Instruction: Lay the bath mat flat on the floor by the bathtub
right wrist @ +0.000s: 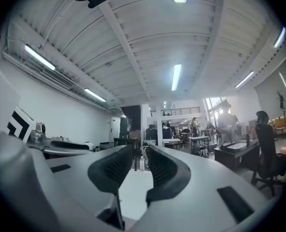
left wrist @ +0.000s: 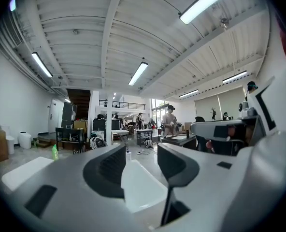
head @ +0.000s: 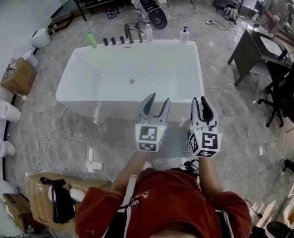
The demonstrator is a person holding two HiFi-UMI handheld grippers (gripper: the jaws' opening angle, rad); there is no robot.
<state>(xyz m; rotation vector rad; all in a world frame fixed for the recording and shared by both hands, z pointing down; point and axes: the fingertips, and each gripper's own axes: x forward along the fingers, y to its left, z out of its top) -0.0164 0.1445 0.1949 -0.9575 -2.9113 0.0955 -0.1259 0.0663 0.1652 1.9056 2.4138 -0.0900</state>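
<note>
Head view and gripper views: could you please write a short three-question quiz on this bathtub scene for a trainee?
1. True or false: the left gripper holds the bath mat.
2. Where does the bath mat lie? A: inside the bathtub. B: on the floor beside the bathtub. C: on the desk.
3. What stands between the jaws of the right gripper?

Key: 1 false, its jaws stand apart and empty. 2 B. 3 nothing, they stand apart with only a gap between them.
</note>
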